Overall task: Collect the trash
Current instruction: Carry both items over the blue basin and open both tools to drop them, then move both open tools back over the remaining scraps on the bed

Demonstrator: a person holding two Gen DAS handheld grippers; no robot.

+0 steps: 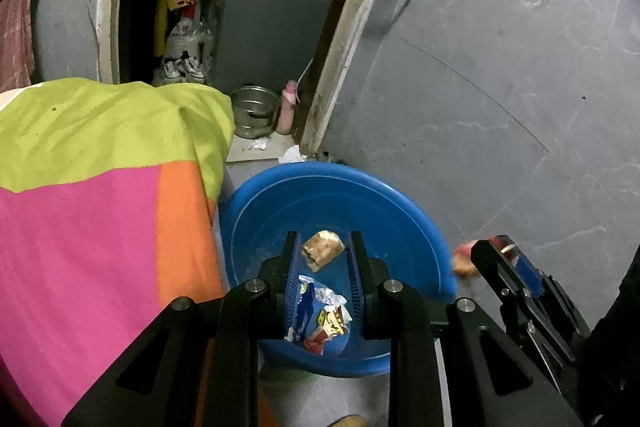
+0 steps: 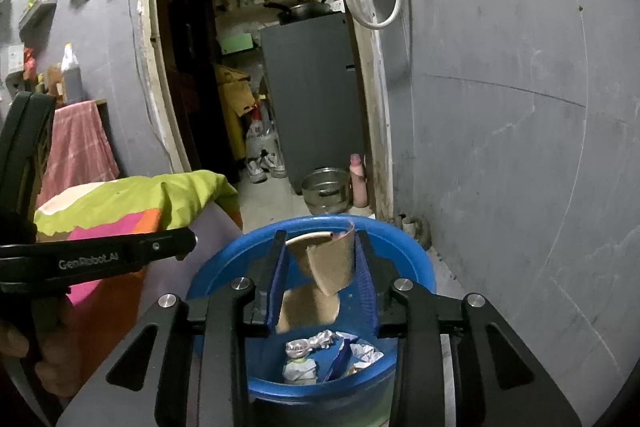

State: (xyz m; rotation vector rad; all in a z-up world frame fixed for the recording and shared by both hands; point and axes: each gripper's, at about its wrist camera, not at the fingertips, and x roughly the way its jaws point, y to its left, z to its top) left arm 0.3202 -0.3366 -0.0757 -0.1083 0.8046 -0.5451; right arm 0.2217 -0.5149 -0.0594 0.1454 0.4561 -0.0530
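**Trash Gathered Over Blue Basin Beside Bed**

Two hand-held grippers hung over a round blue plastic basin (image 1: 400, 203) (image 2: 420, 263) that stood on the floor between a bed, on the left, and a grey wall (image 1: 480, 67), on the right. The left gripper (image 1: 324, 239) pointed down into the basin with its jaws a narrow way apart. A crumpled blue, white and yellow wrapper (image 1: 316, 311) showed between them; whether the pads pinched it or it lay on the basin floor below could not be told. Farther in, a brown crusty chunk (image 1: 323, 250) rested on the basin's bottom.

The right gripper (image 2: 320, 237) (image 1: 492, 251) was over the same basin with a torn piece of brown cardboard (image 2: 328, 263) between its jaws, one edge against the right pad. The card's lower part was blurred, and whether the pads clamped it could not be told. Beneath it, crumpled silver foil and paper wrappers (image 2: 316, 341) lay at the near side of the basin.

A person's hand (image 2: 52, 359) gripped the left tool's handle. A green, pink and orange bedcover (image 1: 100, 207) draped the bed, and a steel pot (image 1: 254, 111) sat in the far doorway.
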